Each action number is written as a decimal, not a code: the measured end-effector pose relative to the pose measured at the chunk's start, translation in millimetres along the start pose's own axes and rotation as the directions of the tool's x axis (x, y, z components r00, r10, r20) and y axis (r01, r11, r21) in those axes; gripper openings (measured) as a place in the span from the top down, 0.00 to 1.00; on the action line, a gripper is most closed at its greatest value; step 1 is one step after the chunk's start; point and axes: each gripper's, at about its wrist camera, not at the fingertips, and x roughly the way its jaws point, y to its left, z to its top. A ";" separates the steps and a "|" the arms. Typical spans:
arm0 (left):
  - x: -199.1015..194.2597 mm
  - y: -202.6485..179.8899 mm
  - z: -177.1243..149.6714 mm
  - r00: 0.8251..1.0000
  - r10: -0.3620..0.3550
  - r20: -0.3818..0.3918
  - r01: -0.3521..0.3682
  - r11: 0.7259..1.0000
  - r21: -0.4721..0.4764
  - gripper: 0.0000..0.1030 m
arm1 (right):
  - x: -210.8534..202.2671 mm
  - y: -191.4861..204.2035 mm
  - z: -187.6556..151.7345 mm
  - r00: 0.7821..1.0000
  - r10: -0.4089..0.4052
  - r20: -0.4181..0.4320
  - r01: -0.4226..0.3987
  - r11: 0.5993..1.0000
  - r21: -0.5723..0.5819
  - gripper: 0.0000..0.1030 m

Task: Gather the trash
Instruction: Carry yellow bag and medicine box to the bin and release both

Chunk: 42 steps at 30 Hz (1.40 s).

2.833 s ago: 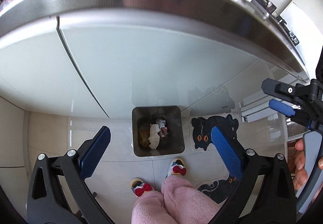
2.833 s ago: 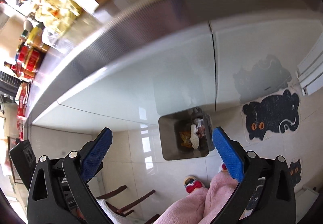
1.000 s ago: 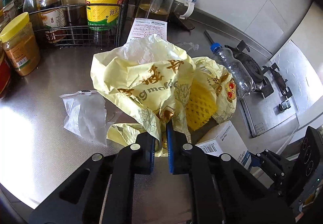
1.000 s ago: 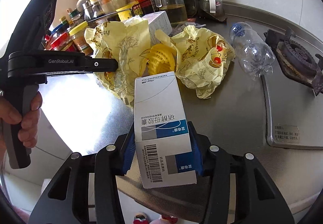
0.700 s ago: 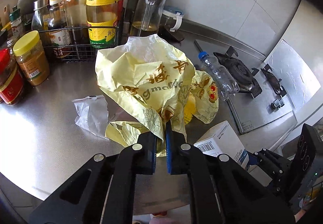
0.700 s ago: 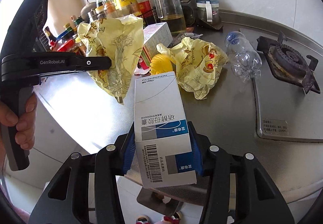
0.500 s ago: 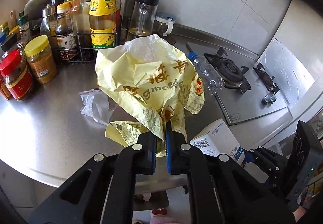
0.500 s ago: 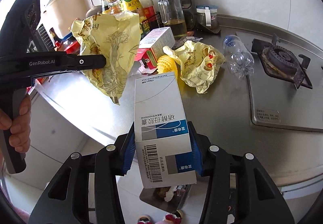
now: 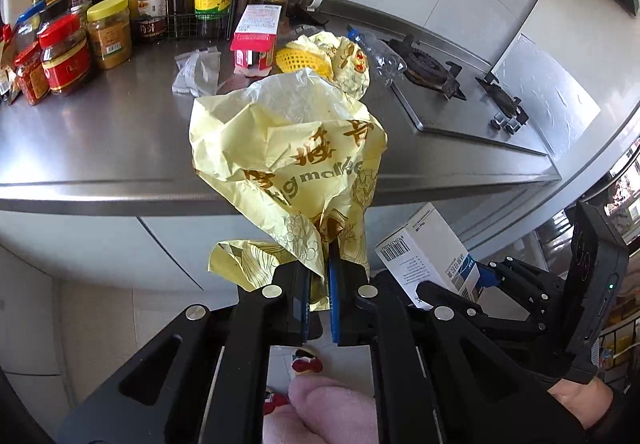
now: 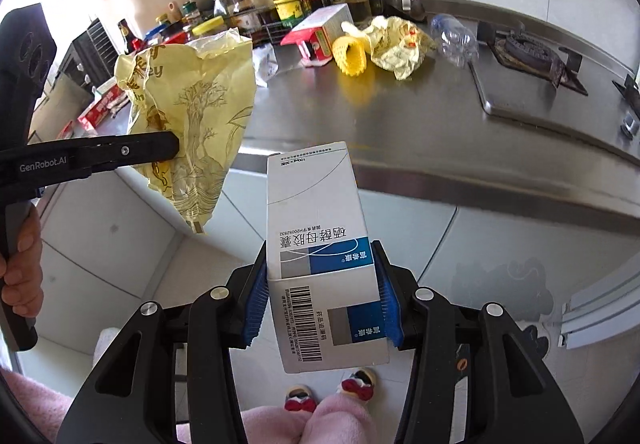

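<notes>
Left tongs (image 9: 319, 294) clamped tight on the yellow plastic bag (image 9: 288, 152), held up in the air just past the front edge of the counter (image 9: 100, 148). Right tongs (image 10: 322, 300) clamped on both sides of the white and blue medicine box (image 10: 320, 244), also out in front of the counter, over the floor. Both pieces of trash off the counter now and ready for the bin, but no bin in sight in either view.

More trash back near the middle of the counter: a red and white carton (image 9: 256, 38), a yellow foam net (image 9: 300, 60), a second crumpled yellow bag (image 9: 348, 60), an empty clear bottle (image 9: 380, 52) beside the stove (image 9: 460, 100), and a small clear wrapper (image 9: 198, 70).

Could go wrong: bag held only by a thin bunched bit, so could slip out and float down away from the bin. Big puffy bag also in the way of the left view, so easy to miss the bin. Box gripped near its low end, so could tip or swing out if bumped on the counter edge
</notes>
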 end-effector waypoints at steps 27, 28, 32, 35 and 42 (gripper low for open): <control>285.8 87.7 -130.4 0.921 -0.013 -0.388 -0.066 0.980 -0.189 0.94 | 258.1 -52.3 -129.8 0.939 -0.065 -0.339 0.128 0.978 0.168 0.53; 292.8 89.4 -131.9 0.919 -0.008 -0.395 -0.073 0.979 -0.189 0.94 | 264.4 -52.3 -131.4 0.936 -0.064 -0.347 0.129 0.978 0.167 0.53; 312.4 101.9 -137.5 0.909 -0.017 -0.417 -0.078 0.975 -0.209 0.93 | 289.8 -52.5 -138.3 0.924 -0.070 -0.375 0.137 0.978 0.156 0.53; 318.0 109.0 -140.2 0.903 -0.021 -0.429 -0.081 0.972 -0.220 0.91 | 303.2 -51.5 -140.0 0.920 -0.062 -0.386 0.134 0.978 0.163 0.52; 318.3 111.9 -139.6 0.904 -0.032 -0.425 -0.076 0.969 -0.236 0.78 | 314.5 -45.3 -136.4 0.914 -0.063 -0.401 0.132 0.980 0.146 0.40</control>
